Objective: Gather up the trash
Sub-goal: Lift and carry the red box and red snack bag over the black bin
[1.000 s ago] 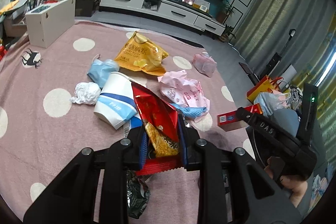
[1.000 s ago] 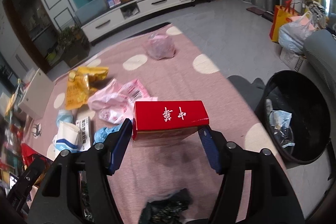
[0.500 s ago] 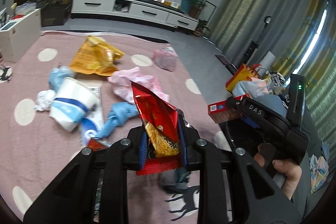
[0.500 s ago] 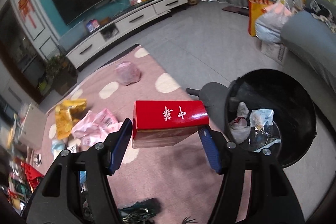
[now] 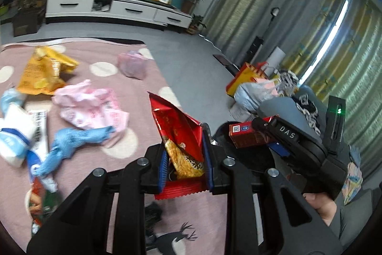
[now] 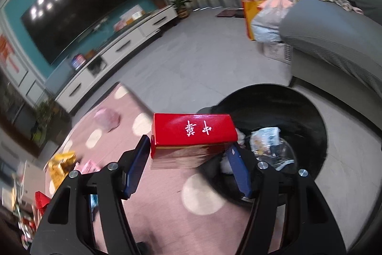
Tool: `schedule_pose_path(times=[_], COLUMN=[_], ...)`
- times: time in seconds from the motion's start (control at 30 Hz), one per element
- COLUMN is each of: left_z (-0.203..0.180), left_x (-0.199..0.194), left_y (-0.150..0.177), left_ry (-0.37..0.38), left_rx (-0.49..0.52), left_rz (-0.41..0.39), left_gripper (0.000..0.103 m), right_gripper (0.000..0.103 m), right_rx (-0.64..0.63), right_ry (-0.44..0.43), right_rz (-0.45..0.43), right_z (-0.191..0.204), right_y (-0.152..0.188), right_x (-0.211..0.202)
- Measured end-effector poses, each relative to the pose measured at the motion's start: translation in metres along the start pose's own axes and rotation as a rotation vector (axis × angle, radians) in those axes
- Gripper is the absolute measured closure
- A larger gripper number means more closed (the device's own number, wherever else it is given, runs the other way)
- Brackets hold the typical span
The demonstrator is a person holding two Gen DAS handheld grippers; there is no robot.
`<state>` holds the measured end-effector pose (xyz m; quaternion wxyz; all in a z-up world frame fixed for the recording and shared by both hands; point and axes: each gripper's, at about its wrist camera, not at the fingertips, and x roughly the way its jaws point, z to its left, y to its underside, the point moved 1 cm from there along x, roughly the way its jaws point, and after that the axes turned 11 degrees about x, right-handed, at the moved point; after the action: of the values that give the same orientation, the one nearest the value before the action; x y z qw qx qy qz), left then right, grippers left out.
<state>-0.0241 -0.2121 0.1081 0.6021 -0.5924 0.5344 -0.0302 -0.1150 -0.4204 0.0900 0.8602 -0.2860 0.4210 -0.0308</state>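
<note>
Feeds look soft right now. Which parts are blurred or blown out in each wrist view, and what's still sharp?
Left wrist view: the litter on the rug, like the pink wrapper, is motion-smeared; the red snack bag in the left gripper stays sharp; the window strip is blown out. Right wrist view: the room is smeared, with ceiling-light glare on the TV; the red box in the right gripper is crisp.

Printed in white on the black body of the right gripper [image 5: 286, 135]: "DAS". Printed in white on the top face of the red box [image 6: 193, 129]: two Chinese characters (upside down in the right wrist view). On the box end [image 5: 241, 129]: a QR code and a round blue mark, too small to read.
</note>
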Motion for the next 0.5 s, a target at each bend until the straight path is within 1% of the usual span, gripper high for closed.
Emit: schedule_pose_path(times=[0.2,0.33,0.4,0.5], left_z=[-0.035,-0.059,-0.070,-0.083], left_x=[0.037,0.058,0.069,0.083], left_y=[-0.002,0.000,0.000,0.000], left_ry=[0.055,0.074,0.104,0.116], left_rx=[0.051,0.095,0.118,0.139], left_rz=[0.052,0.087,0.113,0.136], left_gripper=[0.077,0.077,0.077,0.077], right_gripper=[0.039,0.039,0.039,0.039], right_rx=[0.098,0.155,0.181,0.207], right_ry=[0.049,0.075,0.088,0.107], right_rz=[-0.021,-0.030,-0.032,-0.034], right_z=[-0.036,-0.059,-0.067,-0.078], right_y=[-0.015,-0.023,-0.027,-0.029], right_x=[0.000,-0.001,0.000,0.000])
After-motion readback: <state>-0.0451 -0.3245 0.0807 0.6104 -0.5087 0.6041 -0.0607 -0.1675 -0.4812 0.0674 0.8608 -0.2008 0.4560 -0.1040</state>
